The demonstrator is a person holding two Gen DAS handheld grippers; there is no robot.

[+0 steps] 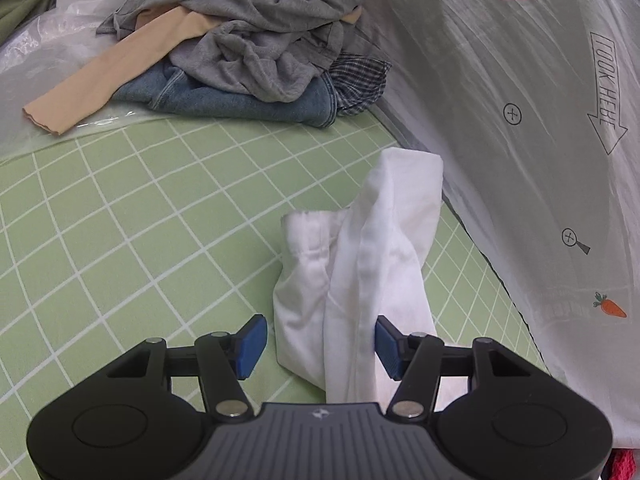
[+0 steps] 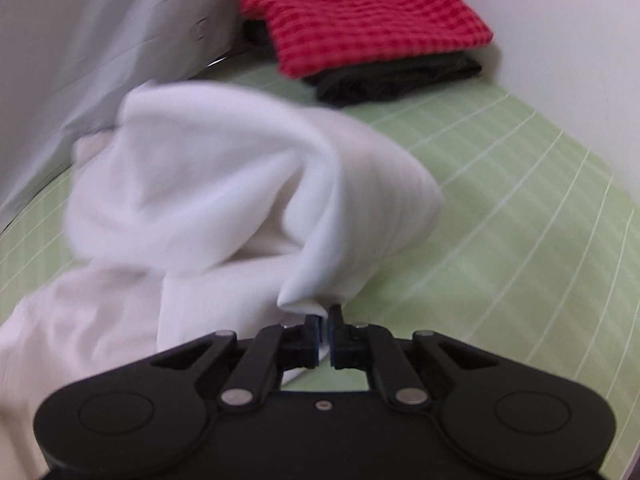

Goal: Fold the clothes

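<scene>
A crumpled white garment (image 1: 360, 260) lies on the green grid mat (image 1: 140, 220), near its right edge. My left gripper (image 1: 316, 340) hangs over the garment's near end with its blue pads (image 1: 252, 344) apart. A fold of the white cloth rises between them; the left pad is clear of it. In the right wrist view the same white garment (image 2: 224, 184) is bunched and blurred. My right gripper (image 2: 325, 320) is shut on a corner of its hem, just above the mat (image 2: 520, 200).
A heap of unfolded grey, tan, denim and plaid clothes (image 1: 248, 40) sits at the far end of the mat. A folded red checked cloth (image 2: 360, 12) rests on a folded black garment (image 2: 400, 76). A white plastic sheet with carrot prints (image 1: 520, 100) borders the mat.
</scene>
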